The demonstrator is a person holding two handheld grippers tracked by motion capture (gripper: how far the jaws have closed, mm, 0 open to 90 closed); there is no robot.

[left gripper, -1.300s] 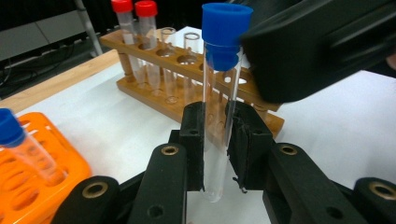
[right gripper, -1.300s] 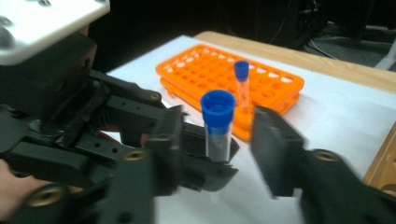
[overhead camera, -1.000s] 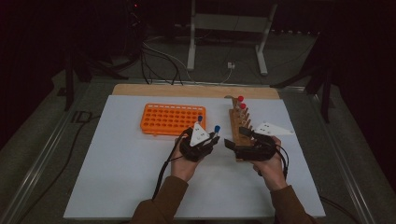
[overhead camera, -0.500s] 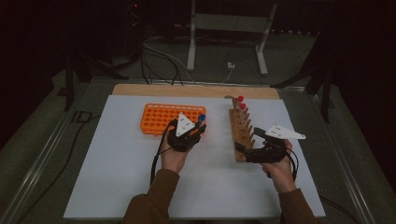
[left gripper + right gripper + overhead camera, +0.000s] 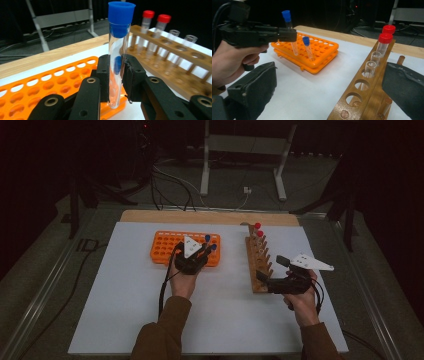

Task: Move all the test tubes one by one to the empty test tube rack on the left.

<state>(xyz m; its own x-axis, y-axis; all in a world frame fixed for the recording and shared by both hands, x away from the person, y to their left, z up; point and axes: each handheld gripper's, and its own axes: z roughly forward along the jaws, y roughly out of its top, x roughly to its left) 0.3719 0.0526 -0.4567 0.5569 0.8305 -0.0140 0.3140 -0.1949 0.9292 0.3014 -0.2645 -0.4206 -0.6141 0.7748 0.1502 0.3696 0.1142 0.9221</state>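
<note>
In the high view, the person's 2 sleeves enter from the bottom edge, cut off at the elbows. The right gripper [image 5: 272, 272] sits beside the near end of the wooden rack [image 5: 258, 262], its jaws spread wide and having just been opening, with nothing pressed between them. In the right gripper view the 2 black pads stand far apart at the picture's edges, and the rack's near end lies between them, its lowest part cut off by the frame.

The left gripper [image 5: 196, 262] is at the near edge of the orange rack [image 5: 165, 249]; from above its grey plate hides the jaws. The left gripper view settles it: the pads clamp a clear blue-capped tube [image 5: 118, 55], held upright, its bottom end just over the orange rack's near edge. Whether the tip touches the rack is hard to tell.

The right gripper view shows the held tube from the side and a 2nd blue-capped tube [image 5: 307, 48] standing tilted in the orange rack, which the high view gives merely as a blue dot. Farther along the wooden rack stand 2 open tubes [image 5: 372, 63] and then 2 red-capped tubes [image 5: 385, 41]. Beyond the table, a metal stand [image 5: 245, 160] and cables fade into darkness.
</note>
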